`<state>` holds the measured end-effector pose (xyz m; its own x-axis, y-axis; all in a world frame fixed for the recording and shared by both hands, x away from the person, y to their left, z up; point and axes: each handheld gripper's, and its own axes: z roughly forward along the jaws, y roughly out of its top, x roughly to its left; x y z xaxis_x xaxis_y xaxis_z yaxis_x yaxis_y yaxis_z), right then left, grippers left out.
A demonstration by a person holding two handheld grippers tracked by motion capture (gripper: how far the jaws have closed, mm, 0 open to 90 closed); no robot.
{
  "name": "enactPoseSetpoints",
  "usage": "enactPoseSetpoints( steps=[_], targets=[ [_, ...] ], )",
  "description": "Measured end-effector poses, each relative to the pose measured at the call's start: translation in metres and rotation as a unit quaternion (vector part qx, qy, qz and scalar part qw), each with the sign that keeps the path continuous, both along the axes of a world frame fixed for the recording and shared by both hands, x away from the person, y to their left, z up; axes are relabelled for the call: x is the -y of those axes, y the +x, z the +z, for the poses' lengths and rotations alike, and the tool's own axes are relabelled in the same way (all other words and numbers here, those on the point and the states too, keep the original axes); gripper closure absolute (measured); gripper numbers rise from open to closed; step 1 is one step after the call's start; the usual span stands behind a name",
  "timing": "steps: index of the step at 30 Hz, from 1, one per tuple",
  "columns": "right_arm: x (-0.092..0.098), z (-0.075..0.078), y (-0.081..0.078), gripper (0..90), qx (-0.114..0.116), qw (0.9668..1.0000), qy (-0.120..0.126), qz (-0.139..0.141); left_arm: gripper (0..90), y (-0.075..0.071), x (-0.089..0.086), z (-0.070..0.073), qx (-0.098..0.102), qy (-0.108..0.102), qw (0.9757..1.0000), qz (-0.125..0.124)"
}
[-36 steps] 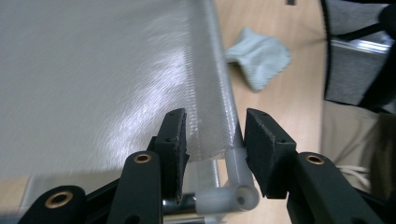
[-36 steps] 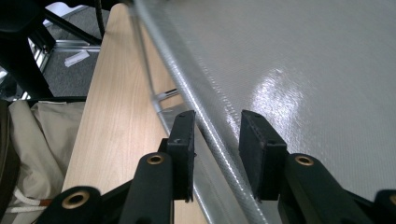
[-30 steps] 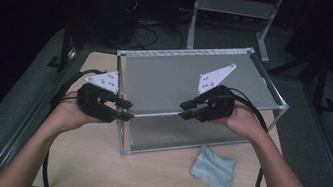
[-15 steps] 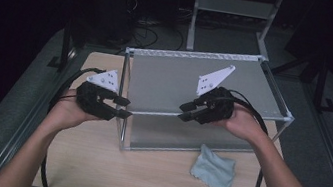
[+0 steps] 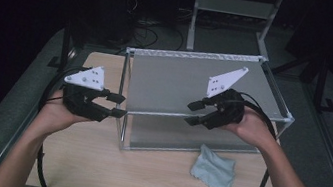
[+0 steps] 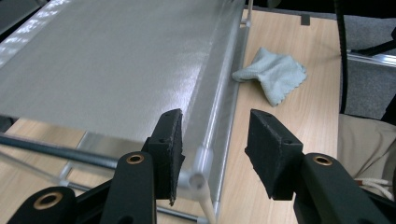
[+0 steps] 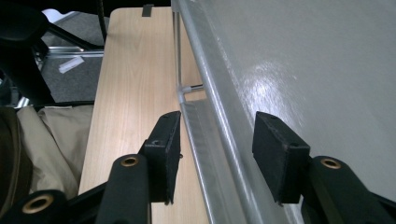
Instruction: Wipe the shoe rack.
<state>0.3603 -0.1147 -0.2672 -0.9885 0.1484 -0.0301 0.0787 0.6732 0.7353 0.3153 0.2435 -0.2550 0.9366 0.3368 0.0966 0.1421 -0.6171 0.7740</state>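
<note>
Frame (image 5: 206, 87) edge runs between the just-opening, released jaws of each hand-held gripper, left (image 5: 116, 105) and right (image 5: 193, 113).

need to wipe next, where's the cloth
In the high view the cloth lies on the table, just in front of the frame's right half.

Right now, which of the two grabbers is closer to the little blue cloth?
The right gripper, over the near rail of the grey box. The cloth lies just below that hand, while the left gripper is beyond the box's left corner, farther off.
</note>
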Motion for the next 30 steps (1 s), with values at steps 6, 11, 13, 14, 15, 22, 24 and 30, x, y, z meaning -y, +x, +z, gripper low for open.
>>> enactPoseSetpoints(
  steps=[6,11,13,14,15,22,24,30],
  targets=[
    [0.021,0.000,-0.013,50.9,0.000,0.9999,0.014,-0.008,54.3,-0.012,-0.016,-0.008,-0.003,-0.013,0.9998,0.013],
    [0.041,-0.008,-0.029,51.1,0.004,0.9998,0.015,-0.015,53.5,-0.019,-0.028,-0.018,-0.007,-0.022,0.9995,0.022],
    [0.048,-0.013,-0.034,51.0,0.003,0.9997,0.015,-0.020,53.2,-0.022,-0.031,-0.022,-0.009,-0.021,0.9995,0.022],
    [0.051,-0.017,-0.036,50.9,0.002,0.9997,0.014,-0.022,53.1,-0.023,-0.031,-0.024,-0.011,-0.022,0.9994,0.023],
    [0.054,-0.021,-0.038,50.8,0.001,0.9996,0.015,-0.024,52.4,-0.025,-0.032,-0.026,-0.012,-0.024,0.9993,0.025],
    [0.072,-0.054,-0.048,48.2,-0.024,0.9989,0.014,-0.039,49.8,-0.026,-0.036,-0.039,-0.018,-0.027,0.9991,0.028],
    [0.077,-0.064,-0.052,45.9,-0.033,0.9984,0.016,-0.042,49.0,-0.026,-0.037,-0.043,-0.019,-0.030,0.9990,0.028],
    [0.082,-0.102,-0.055,36.7,-0.072,0.9958,0.000,-0.056,46.3,-0.024,-0.035,-0.053,-0.023,-0.032,0.9988,0.029]
  ],
)
